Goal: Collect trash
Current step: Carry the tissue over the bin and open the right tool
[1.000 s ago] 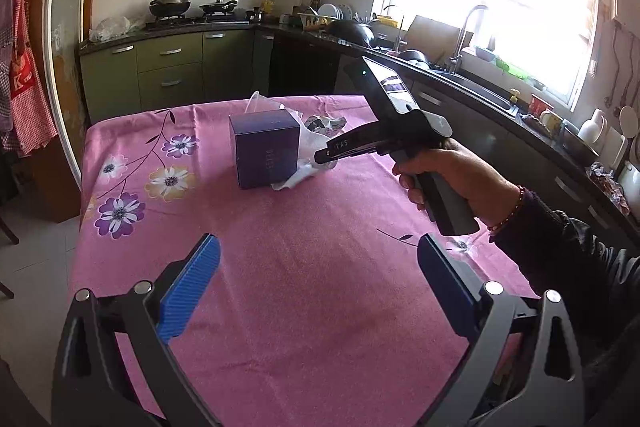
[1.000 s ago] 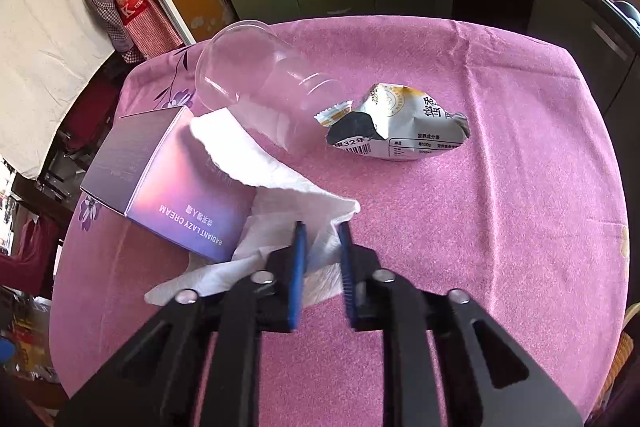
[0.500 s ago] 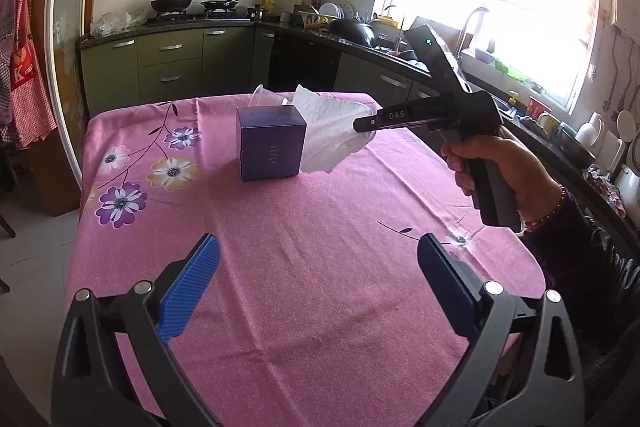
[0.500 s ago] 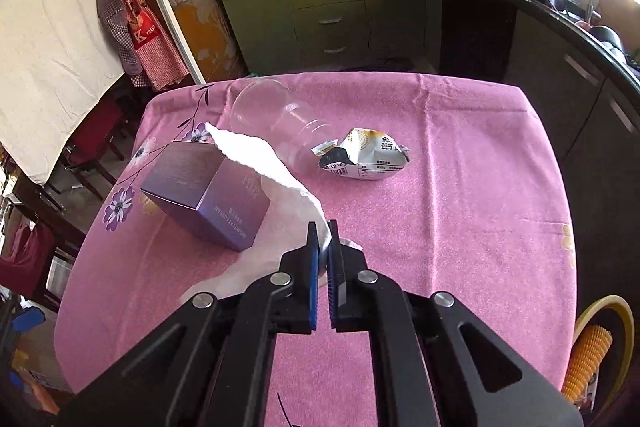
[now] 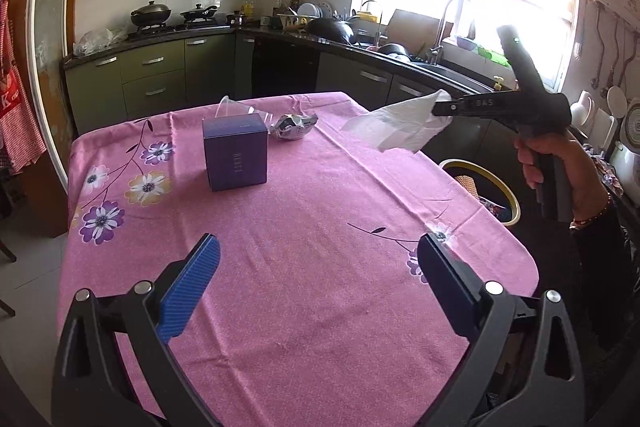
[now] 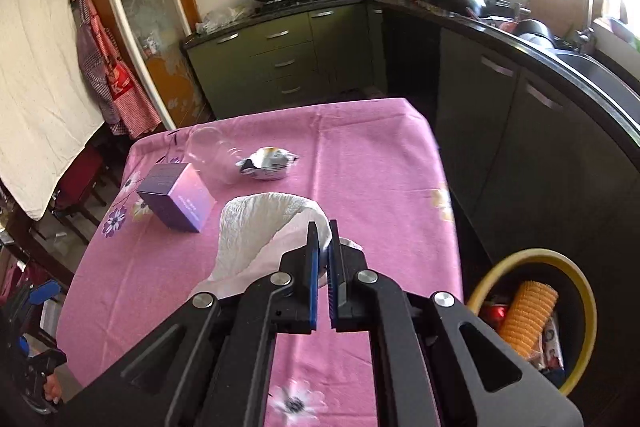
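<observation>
Revealing bin [image 6: 576,269] contents only rightward; tissue [image 6: 256,223] in right tool [image 6: 324,231].

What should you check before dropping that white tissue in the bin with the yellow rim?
1. White crumpled tissue pinched in the right gripper: ok, jaws shut on it.
2. Tissue clear of the pink flowered tablecloth: ok, it hangs in the air.
3. Tissue right above the yellow-rimmed black bin: not ok, it sits nearer the table edge.
4. Room in the bin: ok, the trash inside lies below the rim.
5. Left gripper out of the way: ok, open and empty over the near table end.
6. Trash left on the table: not ok, purple cardboard box, clear plastic bottle and silver snack bag remain.
</observation>
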`<state>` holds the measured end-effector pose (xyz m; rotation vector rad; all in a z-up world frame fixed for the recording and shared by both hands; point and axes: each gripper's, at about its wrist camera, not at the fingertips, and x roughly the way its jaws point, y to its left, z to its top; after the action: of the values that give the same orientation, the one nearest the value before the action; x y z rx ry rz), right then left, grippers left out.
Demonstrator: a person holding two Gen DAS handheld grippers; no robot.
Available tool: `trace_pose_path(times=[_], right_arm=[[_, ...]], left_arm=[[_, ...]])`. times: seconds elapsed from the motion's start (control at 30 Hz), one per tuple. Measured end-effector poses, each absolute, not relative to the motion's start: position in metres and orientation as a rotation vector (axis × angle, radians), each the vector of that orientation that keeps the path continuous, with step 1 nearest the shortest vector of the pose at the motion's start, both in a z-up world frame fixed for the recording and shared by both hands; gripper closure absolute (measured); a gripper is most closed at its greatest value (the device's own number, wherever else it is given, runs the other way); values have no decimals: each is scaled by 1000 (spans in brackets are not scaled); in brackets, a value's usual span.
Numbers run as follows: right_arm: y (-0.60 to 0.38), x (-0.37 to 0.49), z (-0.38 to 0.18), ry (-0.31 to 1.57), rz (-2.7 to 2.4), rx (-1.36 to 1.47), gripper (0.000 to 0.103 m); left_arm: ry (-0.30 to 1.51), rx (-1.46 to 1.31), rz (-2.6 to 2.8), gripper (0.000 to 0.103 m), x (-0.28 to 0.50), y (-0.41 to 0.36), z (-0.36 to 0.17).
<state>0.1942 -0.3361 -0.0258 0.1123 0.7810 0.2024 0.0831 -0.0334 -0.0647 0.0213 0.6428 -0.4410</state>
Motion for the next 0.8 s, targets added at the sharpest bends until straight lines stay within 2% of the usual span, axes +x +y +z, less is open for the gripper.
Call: trace_pose_path(times=[0.2,0.63,0.7,0.73,0.77,0.8], right_arm=[[-435,154,-33,812,-14,161,98],[-567,130,-137,998,-376,194,98],[-577,130,-152,1043,-391,192,95],[-578,134,-159,1067,-390,193,88],[-581,133,-164,1075,-383,204,73],[-582,132,-167,1082,-384,210,66]], left_arm=[[644,40,-480,9,87,-54,-65],[653,91,-497,9,89,-78,-66],[662,86,-493,9,92,-77,-67],[665,82,-492,9,93,-77,-68],[668,78,-492,9,94,-77,-68],[670,78,-493,9,94,-78,-69]])
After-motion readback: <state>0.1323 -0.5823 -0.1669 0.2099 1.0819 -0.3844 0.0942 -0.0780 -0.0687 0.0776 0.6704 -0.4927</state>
